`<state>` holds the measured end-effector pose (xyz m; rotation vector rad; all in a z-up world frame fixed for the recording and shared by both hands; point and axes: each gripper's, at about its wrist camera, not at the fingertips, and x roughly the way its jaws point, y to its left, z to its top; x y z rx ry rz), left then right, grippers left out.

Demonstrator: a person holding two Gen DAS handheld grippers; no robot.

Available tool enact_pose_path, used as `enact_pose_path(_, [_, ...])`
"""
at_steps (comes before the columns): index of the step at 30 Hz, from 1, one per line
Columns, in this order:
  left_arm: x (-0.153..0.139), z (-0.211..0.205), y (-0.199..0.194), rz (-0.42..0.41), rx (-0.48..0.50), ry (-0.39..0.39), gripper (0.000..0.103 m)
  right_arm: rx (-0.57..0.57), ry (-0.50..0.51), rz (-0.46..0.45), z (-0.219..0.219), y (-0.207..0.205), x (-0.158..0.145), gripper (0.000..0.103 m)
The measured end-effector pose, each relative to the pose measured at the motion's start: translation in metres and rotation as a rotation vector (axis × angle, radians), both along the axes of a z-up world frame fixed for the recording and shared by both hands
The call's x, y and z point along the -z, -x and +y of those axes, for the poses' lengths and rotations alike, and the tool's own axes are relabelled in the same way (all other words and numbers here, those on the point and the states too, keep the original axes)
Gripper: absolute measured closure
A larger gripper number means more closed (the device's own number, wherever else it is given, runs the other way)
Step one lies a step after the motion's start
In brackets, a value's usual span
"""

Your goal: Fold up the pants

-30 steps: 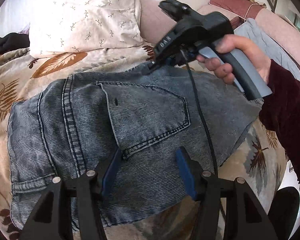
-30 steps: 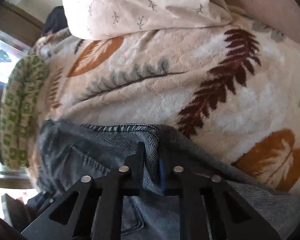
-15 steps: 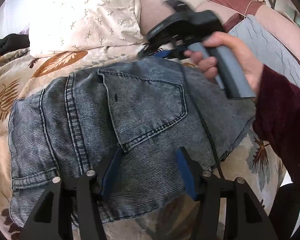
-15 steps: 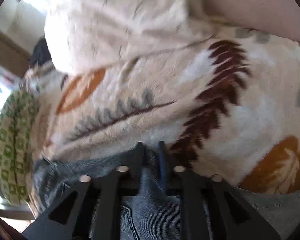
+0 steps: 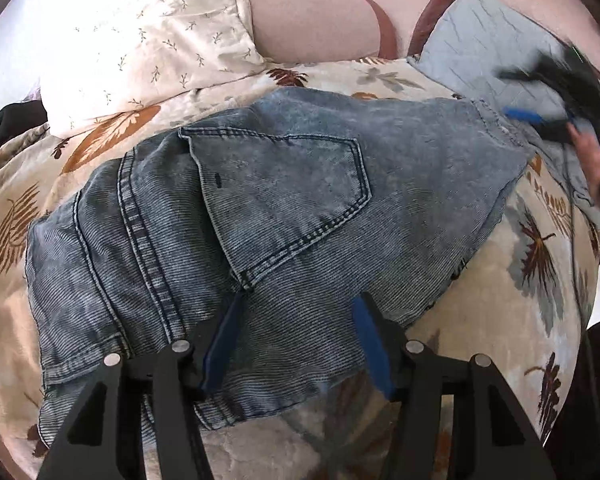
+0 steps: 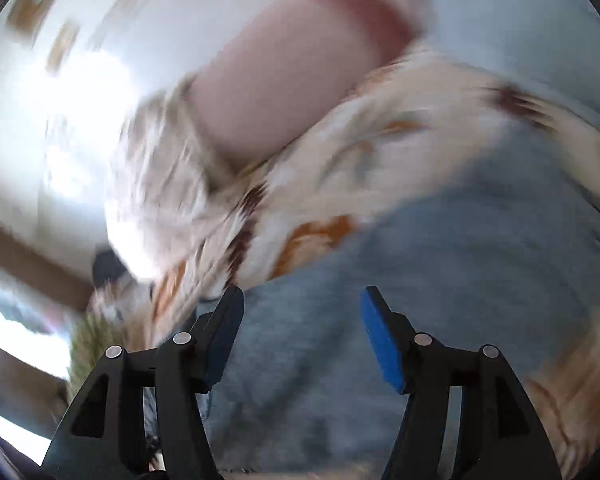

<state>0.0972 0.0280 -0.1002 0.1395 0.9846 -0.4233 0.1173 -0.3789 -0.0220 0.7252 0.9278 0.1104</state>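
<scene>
The folded grey-blue jeans [image 5: 284, 216] lie flat on the leaf-print blanket, back pocket up. My left gripper [image 5: 298, 316] is open and empty, hovering over the near edge of the jeans. My right gripper [image 6: 302, 308] is open and empty; its view is blurred, with the jeans [image 6: 440, 300] under and beyond its fingers. In the left wrist view the right gripper [image 5: 540, 118] shows blurred at the far right, off the jeans' right edge, blue pads apart.
A cream leaf-print pillow [image 5: 140, 44] lies behind the jeans. A pink bolster [image 5: 312, 26] and a pale blue quilted cushion [image 5: 488, 52] sit at the back right. The leaf blanket [image 5: 512, 320] covers the bed. A dark garment [image 5: 8, 122] lies far left.
My right gripper let go of the jeans' far edge, opened and swung away to the right. The jeans now lie flatter. My left gripper stayed open in place.
</scene>
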Motion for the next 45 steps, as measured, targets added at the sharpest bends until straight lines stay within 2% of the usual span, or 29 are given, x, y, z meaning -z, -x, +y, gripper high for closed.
enact_pose_path(2, [-0.003,0.003,0.003,-0.01,-0.01,0.009,0.041,0.125,-0.078,-0.032,-0.04,0.037,0.006,0.041])
enact_pose_path(3, [-0.006,0.003,0.004,-0.022,-0.018,0.012,0.041,0.203,-0.131,-0.04,-0.065,0.056,0.01,0.035])
enact_pose_path(6, [-0.023,0.006,0.011,-0.113,-0.065,0.049,0.041,0.362,-0.286,-0.05,-0.118,0.088,0.024,0.033])
enact_pose_path(7, [-0.03,0.003,0.014,-0.134,-0.075,0.052,0.041,0.396,-0.35,-0.063,-0.132,0.095,0.029,0.033])
enact_pose_path(9, [-0.044,-0.008,0.015,-0.158,-0.071,0.077,0.04,0.439,-0.406,-0.063,-0.154,0.104,0.036,0.033])
enact_pose_path(10, [-0.05,-0.018,0.012,-0.161,-0.07,0.09,0.035,0.458,-0.423,-0.045,-0.162,0.106,0.041,0.033])
enact_pose_path(13, [-0.066,-0.053,-0.014,-0.114,-0.045,0.15,0.034,0.491,-0.495,0.042,-0.18,0.106,0.062,0.033])
enact_pose_path(15, [-0.075,-0.083,-0.035,-0.097,-0.023,0.159,0.034,0.481,-0.516,0.067,-0.182,0.1,0.071,0.033])
enact_pose_path(20, [-0.084,-0.171,-0.084,-0.082,0.107,0.074,0.034,0.463,-0.512,0.124,-0.189,0.075,0.086,0.033])
enact_pose_path(23, [-0.079,-0.224,-0.109,-0.05,0.21,0.03,0.034,0.466,-0.485,0.126,-0.197,0.068,0.088,0.036])
enact_pose_path(28, [-0.069,-0.307,-0.15,0.032,0.362,0.012,0.035,0.42,-0.467,0.12,-0.202,0.062,0.091,0.036])
enact_pose_path(29, [-0.067,-0.322,-0.157,0.038,0.382,0.006,0.035,0.411,-0.469,0.118,-0.201,0.061,0.091,0.039])
enact_pose_path(31, [-0.062,-0.353,-0.17,0.051,0.433,0.006,0.035,0.39,-0.459,0.124,-0.203,0.059,0.093,0.052])
enact_pose_path(33, [-0.055,-0.378,-0.178,0.082,0.491,-0.003,0.035,0.378,-0.459,0.142,-0.208,0.061,0.099,0.072])
enact_pose_path(35, [-0.042,-0.4,-0.186,0.086,0.532,-0.04,0.035,0.361,-0.491,0.148,-0.214,0.061,0.106,0.076])
enact_pose_path(41, [-0.008,-0.445,-0.199,0.16,0.639,-0.116,0.036,0.321,-0.509,0.158,-0.22,0.062,0.111,0.075])
enact_pose_path(42, [-0.004,-0.449,-0.2,0.18,0.646,-0.111,0.038,0.316,-0.509,0.159,-0.22,0.062,0.11,0.074])
enact_pose_path(44, [0.003,-0.455,-0.201,0.212,0.663,-0.096,0.053,0.31,-0.512,0.157,-0.22,0.061,0.109,0.071])
enact_pose_path(45, [0.005,-0.458,-0.199,0.222,0.674,-0.085,0.055,0.307,-0.514,0.154,-0.217,0.061,0.105,0.068])
